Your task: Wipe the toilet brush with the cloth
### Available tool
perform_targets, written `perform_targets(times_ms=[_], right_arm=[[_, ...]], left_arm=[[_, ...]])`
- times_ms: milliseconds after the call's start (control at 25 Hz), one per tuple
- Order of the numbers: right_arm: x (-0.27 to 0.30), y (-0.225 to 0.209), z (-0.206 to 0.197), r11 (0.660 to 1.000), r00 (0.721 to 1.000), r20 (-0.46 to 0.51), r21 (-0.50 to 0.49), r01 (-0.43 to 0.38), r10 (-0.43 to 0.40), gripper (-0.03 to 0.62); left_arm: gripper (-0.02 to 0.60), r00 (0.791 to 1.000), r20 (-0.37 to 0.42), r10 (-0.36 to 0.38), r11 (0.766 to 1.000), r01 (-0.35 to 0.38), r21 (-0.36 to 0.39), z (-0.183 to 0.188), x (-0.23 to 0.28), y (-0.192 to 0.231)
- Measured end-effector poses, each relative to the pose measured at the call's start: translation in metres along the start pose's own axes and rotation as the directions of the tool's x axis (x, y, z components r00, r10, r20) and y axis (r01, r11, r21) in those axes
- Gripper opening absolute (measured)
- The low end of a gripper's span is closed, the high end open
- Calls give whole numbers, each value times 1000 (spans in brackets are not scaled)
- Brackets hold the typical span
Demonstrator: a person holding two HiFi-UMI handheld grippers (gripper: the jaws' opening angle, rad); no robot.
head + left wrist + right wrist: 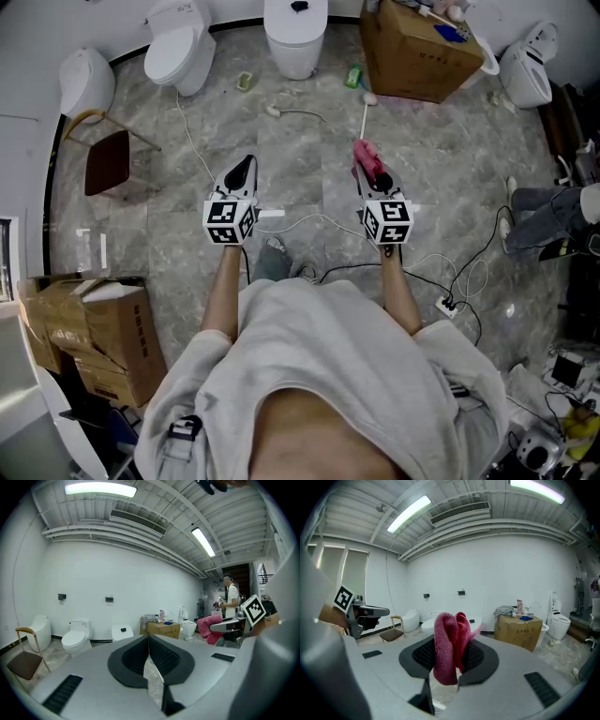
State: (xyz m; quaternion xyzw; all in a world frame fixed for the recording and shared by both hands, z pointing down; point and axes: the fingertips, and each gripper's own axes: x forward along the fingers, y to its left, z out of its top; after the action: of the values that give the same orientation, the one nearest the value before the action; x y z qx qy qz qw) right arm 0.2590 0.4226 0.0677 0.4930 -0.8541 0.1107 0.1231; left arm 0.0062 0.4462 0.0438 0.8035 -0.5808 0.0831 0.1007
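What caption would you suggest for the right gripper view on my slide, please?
Right tongs clamped on a folded pink cloth, with a cardboard box and a white toilet beyond.

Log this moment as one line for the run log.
left gripper: jaws shut, empty | right gripper: jaws shut on pink cloth | toilet brush: on floor ahead, untouched

Cloth (pixel 445 648) pink, coarse knit; floor (pixel 309 169) glossy marbled stone; toilet (pixel 178 52) glossy white; box (pixel 412 61) matt cardboard
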Motion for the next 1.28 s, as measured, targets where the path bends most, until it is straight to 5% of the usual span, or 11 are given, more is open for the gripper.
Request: perform_targets(times_ms=[640, 1280], right_arm=[[110, -31, 22, 1000, 1000, -27, -28, 0, -1, 117], [327, -52, 99, 998, 997, -76, -49, 28, -31, 117]], left_arm=[[21, 1000, -21, -18, 999, 17, -38, -3, 109, 63], [21, 995, -44, -93, 991, 88, -105, 36, 282, 210]])
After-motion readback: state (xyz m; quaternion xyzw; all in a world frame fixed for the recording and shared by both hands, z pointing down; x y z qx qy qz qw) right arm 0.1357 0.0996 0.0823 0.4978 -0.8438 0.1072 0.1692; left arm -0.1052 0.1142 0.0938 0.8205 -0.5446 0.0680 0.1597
